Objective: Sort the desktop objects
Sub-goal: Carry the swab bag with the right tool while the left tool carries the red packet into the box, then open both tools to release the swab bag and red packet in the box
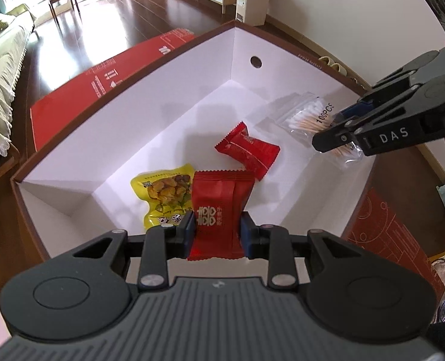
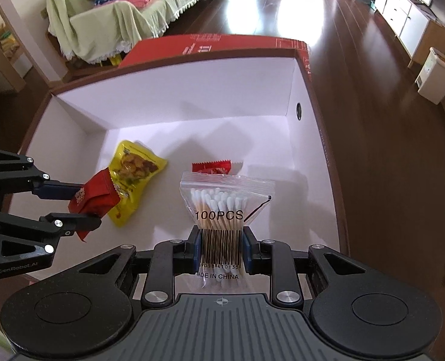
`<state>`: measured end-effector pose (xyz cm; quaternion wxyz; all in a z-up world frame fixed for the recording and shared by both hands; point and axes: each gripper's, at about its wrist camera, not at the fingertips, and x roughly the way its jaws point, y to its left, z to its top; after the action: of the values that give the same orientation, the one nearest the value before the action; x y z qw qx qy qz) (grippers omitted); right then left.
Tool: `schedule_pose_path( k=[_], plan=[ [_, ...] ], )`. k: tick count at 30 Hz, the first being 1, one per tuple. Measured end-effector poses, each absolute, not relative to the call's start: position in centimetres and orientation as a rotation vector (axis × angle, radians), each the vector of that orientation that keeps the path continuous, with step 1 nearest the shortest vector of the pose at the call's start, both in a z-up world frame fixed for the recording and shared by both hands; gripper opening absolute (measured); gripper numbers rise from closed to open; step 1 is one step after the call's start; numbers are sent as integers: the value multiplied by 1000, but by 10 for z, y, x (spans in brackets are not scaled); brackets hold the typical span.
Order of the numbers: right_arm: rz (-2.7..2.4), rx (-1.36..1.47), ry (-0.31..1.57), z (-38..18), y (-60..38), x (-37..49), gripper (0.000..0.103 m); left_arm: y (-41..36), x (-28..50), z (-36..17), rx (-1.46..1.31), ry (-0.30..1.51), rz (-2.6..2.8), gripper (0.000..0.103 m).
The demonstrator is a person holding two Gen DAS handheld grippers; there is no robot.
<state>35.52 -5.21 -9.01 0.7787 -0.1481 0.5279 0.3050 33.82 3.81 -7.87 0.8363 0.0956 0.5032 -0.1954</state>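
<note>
The left gripper [image 1: 217, 231] has its jaws clamped on a red packet [image 1: 219, 207], squeezing it at the waist so the printed white emblem faces up between the blue pads [image 1: 189, 225]. The packet hangs over the near part of a big open box [image 1: 192, 69], white inside with a brown rim. From the right wrist view the same gripper [image 2: 85, 201] comes in from the left, with the packet's crimped ends sticking out past its fingers. The right gripper [image 2: 221, 245] has its jaws closed on a clear bag of cotton swabs [image 2: 222, 207], pinching it across the barcode; the white tips fan out above the "100PCS" print and the bag stands upright over the box floor. In the left wrist view that gripper [image 1: 347, 141] reaches in from the right, holding the bag near the right wall. Just beyond the left gripper's packet a yellow snack bag [image 1: 162, 194] lies flat on the box floor, partly tucked behind the packet. A second red packet [image 1: 248, 150] lies farther in, toward the middle of the floor, between the yellow bag and the swabs. The far right wall of the box has a round hole [image 1: 255, 61]. A red lid [image 2: 210, 45] sits behind the box's far side. Past it there is dark wood flooring [image 2: 327, 30], a sofa [image 2: 132, 15] under a pale green cover, a white cabinet [image 2: 409, 18] and a small white bin [image 1: 253, 3] by the wall.
</note>
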Motion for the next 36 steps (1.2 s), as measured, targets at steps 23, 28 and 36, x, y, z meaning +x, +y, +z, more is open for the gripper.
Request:
schedule_pose_path(
  k=[23,28,36],
  plan=[
    [660,-388,1203,-120,-50,367,26,26,352,-114,178,1137,-446,26],
    [664,-390,1218,-123,-48,368,26,23,355,-117,163,1137,-460,28],
    [681,-415,1194,-118,-43,364,66,24,354,-118,145,1144,-451,50]
  ],
)
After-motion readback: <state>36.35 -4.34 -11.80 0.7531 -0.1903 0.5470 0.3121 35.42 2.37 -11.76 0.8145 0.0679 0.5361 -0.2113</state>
